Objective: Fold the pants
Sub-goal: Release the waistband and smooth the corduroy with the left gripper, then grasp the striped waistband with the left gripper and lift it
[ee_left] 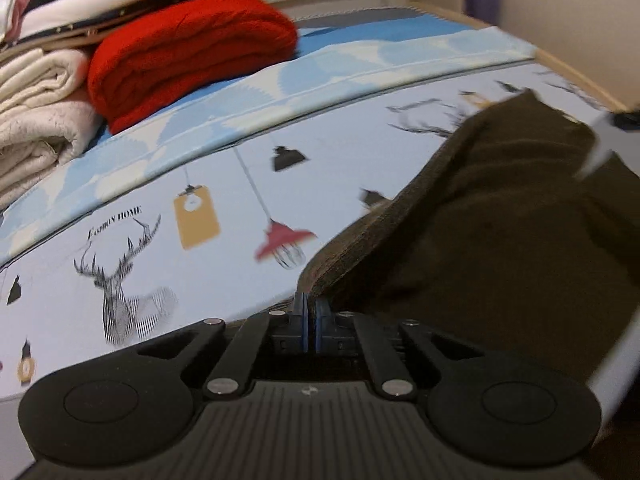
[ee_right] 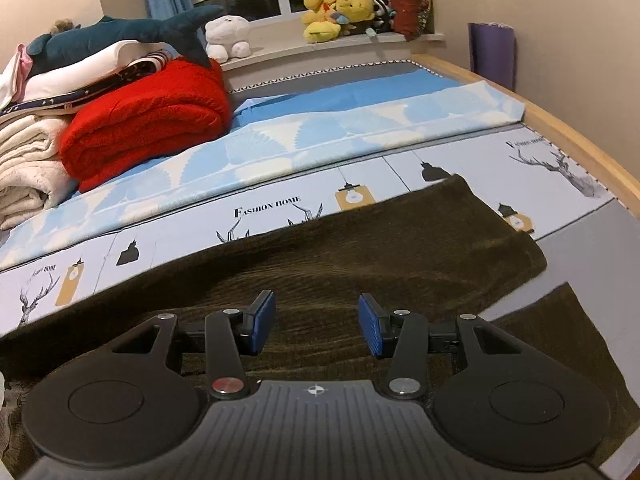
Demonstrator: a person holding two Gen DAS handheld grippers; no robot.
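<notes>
1. the pants (ee_right: 320, 256) are dark brown, soft and fuzzy, lying long and flat on a smooth printed sheet (ee_right: 256, 216) with deer drawings.
2. the left gripper (ee_left: 310, 310) pinches a lifted pants edge at 12 o'clock.
3. the right gripper (ee_right: 316, 322) hangs wide open over the pants.
4. only the right view shows the yellow plush toys (ee_right: 340, 12) at 12 o'clock; both show a fluffy red blanket (ee_right: 148, 120) at 10 o'clock.
</notes>
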